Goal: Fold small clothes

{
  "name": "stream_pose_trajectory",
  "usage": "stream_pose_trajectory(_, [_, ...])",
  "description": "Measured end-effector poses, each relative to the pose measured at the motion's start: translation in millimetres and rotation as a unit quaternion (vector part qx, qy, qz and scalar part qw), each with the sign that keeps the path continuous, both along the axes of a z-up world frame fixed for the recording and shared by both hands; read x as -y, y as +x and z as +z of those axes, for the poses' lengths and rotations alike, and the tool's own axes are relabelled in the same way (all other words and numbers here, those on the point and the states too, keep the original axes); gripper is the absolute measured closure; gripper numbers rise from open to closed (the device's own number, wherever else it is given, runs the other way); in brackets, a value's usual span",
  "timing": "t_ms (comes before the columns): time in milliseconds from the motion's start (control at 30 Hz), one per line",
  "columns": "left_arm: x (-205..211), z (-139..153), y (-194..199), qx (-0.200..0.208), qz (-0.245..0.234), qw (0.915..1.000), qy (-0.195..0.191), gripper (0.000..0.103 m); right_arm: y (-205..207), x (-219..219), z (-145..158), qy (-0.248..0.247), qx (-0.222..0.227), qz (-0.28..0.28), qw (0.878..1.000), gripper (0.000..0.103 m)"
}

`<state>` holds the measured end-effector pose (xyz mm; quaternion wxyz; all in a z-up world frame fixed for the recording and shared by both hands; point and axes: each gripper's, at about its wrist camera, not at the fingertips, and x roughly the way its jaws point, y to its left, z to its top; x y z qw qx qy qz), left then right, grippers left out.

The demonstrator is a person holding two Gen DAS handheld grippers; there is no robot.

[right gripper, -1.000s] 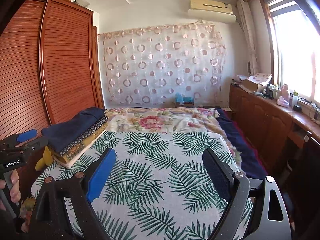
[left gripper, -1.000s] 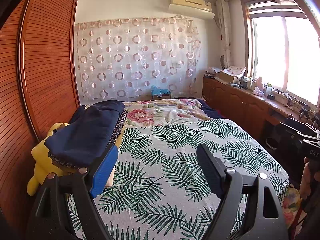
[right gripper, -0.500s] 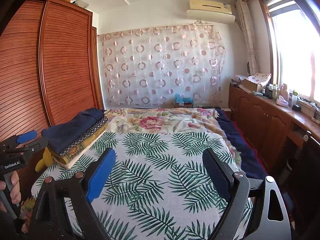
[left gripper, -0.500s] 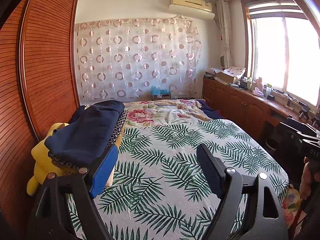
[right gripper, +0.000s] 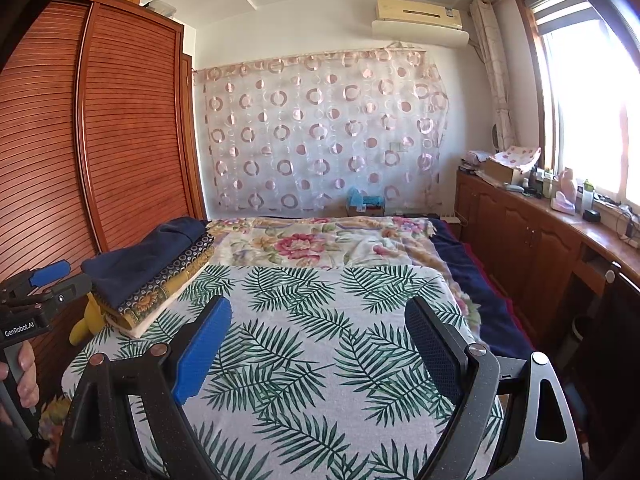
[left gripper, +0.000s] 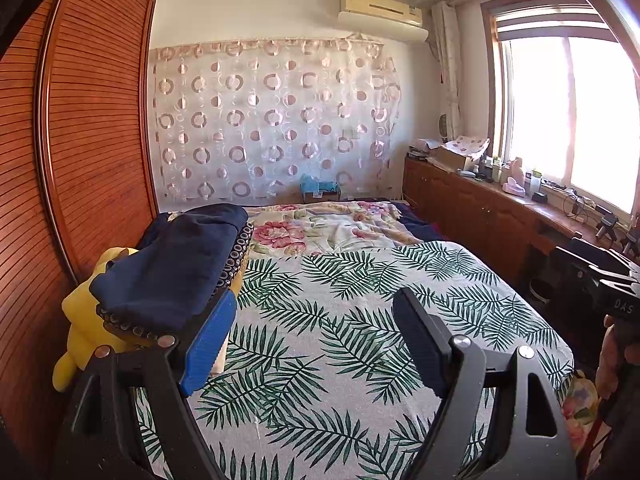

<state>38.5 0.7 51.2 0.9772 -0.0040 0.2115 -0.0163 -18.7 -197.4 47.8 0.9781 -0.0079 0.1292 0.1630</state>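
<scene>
Left hand-held gripper sits lower centre of its view, jaws spread wide, nothing between them; right hand-held gripper likewise lower centre, jaws wide apart and empty; both hover over the bed with its palm-leaf cover, not touching cloth.

Task's thing: the folded clothes stack at left of the left view, mid-left in the right view; navy piece on top, dotted dark piece under it, yellow-patterned and pale layers below; it rests on the bed's left edge against a yellow plush toy. We see no unfolded garment on the leaf cover, so we judge the folding either finished or waiting on a new piece.

If another item comes, we'd lay it flat mid-bed, pinch two corners with one gripper each, keep the fold edges parallel, press the crease before letting go; place onto the stack squarely, since it leans toward the edge and could tip.

Writing: "GenRobot.AI" on the left unit's body, left edge of the right view; "DAS" on the right unit, right edge of the left view, remainder cut off. Air conditioner carries a label, too small to read.
</scene>
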Motion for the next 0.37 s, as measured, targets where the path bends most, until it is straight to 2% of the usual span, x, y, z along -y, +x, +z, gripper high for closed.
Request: stream_pose_trajectory(367, [6.2, 8.0, 1.2, 0.004, 0.001, 1.0000, 0.000, 0.022, -3.0, 3.4, -2.1, 0.003, 0.004, 0.001, 1.000, 0.013])
